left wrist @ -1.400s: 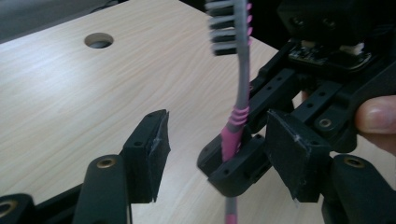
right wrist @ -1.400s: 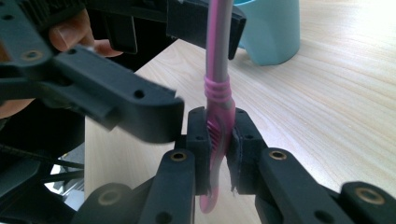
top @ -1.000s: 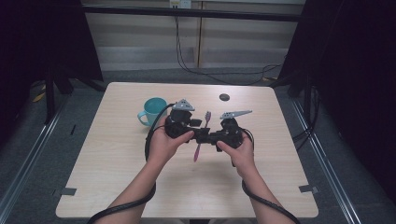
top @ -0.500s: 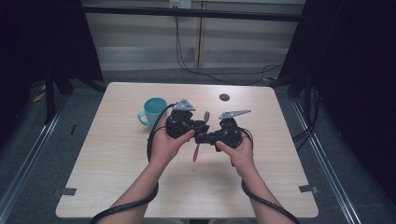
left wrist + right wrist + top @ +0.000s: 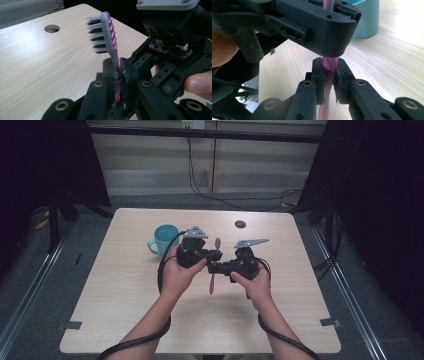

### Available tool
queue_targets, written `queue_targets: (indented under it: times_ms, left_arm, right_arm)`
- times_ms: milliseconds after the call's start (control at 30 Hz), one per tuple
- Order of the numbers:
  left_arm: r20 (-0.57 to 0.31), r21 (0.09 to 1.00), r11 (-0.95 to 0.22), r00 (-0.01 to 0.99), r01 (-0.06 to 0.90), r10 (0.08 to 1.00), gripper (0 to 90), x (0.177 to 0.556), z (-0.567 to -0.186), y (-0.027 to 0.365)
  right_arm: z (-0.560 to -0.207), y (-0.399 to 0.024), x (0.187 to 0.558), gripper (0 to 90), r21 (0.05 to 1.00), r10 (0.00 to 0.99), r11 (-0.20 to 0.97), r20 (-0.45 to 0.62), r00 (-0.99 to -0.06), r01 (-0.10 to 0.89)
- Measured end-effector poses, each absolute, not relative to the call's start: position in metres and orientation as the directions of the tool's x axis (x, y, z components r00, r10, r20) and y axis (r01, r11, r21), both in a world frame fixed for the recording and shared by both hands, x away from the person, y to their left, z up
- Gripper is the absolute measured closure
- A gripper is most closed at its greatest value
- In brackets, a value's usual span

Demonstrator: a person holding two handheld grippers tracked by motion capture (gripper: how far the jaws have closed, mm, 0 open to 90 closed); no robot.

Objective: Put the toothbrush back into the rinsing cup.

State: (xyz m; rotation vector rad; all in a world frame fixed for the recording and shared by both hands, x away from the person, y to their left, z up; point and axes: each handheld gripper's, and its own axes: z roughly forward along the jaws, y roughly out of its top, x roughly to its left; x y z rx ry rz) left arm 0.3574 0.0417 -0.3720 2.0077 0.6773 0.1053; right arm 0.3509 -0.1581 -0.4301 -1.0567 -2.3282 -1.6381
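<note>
The toothbrush (image 5: 213,267) is held above the desk (image 5: 125,310) at its centre, long axis running 12 to 6 o'clock, bristle head at 12. Both grippers clamp the handle: the left gripper (image 5: 117,80) pinches it nearer the head, the right gripper (image 5: 329,75) pinches it just below. The cup (image 5: 164,239) stands at 10 o'clock from the brush, nearer the left hand (image 5: 176,275).

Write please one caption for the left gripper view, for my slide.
Left gripper fingers closed on a pink toothbrush, bristles up, over the wooden table.
</note>
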Motion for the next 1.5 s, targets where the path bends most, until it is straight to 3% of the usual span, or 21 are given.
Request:
queue_targets:
  times_ms: [33,67,100,200,233,267,300,633,1033,1500]
  left_arm:
    - [-0.191,0.841,-0.354,0.836,0.410,0.514,83.7,0.358,-0.371,0.044]
    - [-0.191,0.841,-0.354,0.836,0.410,0.514,83.8,0.358,-0.371,0.044]
    - [-0.208,0.846,-0.334,0.833,0.417,0.513,83.8,0.359,-0.369,0.047]
    - [-0.193,0.849,-0.338,0.832,0.407,0.520,83.8,0.359,-0.367,0.049]
    - [-0.193,0.850,-0.333,0.829,0.409,0.525,83.8,0.359,-0.365,0.053]
    - [-0.193,0.850,-0.333,0.829,0.409,0.525,83.8,0.359,-0.365,0.053]
    - [-0.192,0.852,-0.328,0.825,0.409,0.531,83.8,0.360,-0.365,0.054]
    - [-0.189,0.867,-0.290,0.807,0.405,0.560,83.7,0.365,-0.357,0.075]
    - [-0.171,0.883,-0.260,0.784,0.390,0.596,83.7,0.371,-0.344,0.099]
    - [-0.159,0.898,-0.224,0.753,0.380,0.639,83.6,0.386,-0.329,0.113]
  right_arm:
    - [-0.430,-0.158,0.350,74.5,0.794,0.482,0.173,0.448,-0.753,0.583]
    - [-0.430,-0.158,0.350,74.5,0.794,0.482,0.173,0.448,-0.753,0.583]
    - [-0.431,-0.158,0.350,62.0,0.792,0.504,0.178,0.436,-0.745,0.584]
    - [-0.432,-0.158,0.349,55.9,0.797,0.514,0.183,0.421,-0.748,0.575]
    - [-0.433,-0.160,0.348,45.1,0.802,0.529,0.190,0.402,-0.747,0.566]
    - [-0.433,-0.160,0.348,45.1,0.802,0.529,0.190,0.402,-0.747,0.566]
    - [-0.433,-0.163,0.348,37.9,0.799,0.538,0.198,0.396,-0.744,0.569]
    - [-0.444,-0.172,0.336,18.9,0.752,0.637,0.383,0.206,-0.743,0.537]
    - [-0.475,-0.193,0.326,16.2,0.664,0.715,0.436,0.154,-0.682,0.607]
    - [-0.504,-0.198,0.309,14.2,0.658,0.718,0.494,0.060,-0.693,0.568]
